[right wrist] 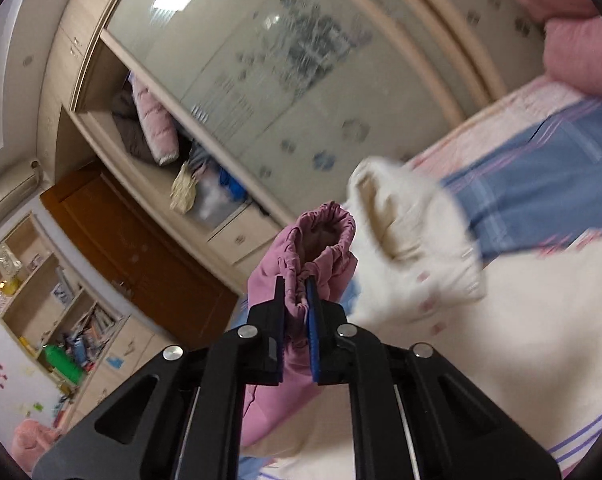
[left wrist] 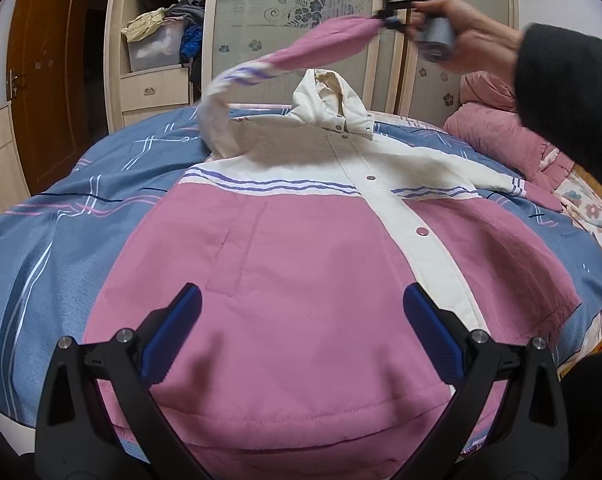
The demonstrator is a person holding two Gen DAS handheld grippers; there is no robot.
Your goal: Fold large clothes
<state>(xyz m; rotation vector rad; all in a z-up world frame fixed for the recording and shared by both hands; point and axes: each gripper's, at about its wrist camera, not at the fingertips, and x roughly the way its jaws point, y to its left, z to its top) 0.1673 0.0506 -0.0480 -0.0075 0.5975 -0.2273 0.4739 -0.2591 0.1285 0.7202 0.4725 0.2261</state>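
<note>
Right claw [right wrist: 297, 292] aloft, clamped on sleeve cuff [right wrist: 321, 232]

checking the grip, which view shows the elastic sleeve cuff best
The right wrist view: the pink sleeve cuff fills the centre, its gathered elastic pinched in the right gripper. The left wrist view shows only a small, blurred cuff end far off, though the whole jacket shows.

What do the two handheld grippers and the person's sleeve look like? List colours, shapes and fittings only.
Left gripper: black angular frame with triangular cut-outs, round silver bolt heads, two flat blue ribbed pads. Right gripper: the same black frame, silver bolts and blue pads; seen from the left wrist, it has a grey cylindrical handle. The arm wears a dark sleeve.
</note>
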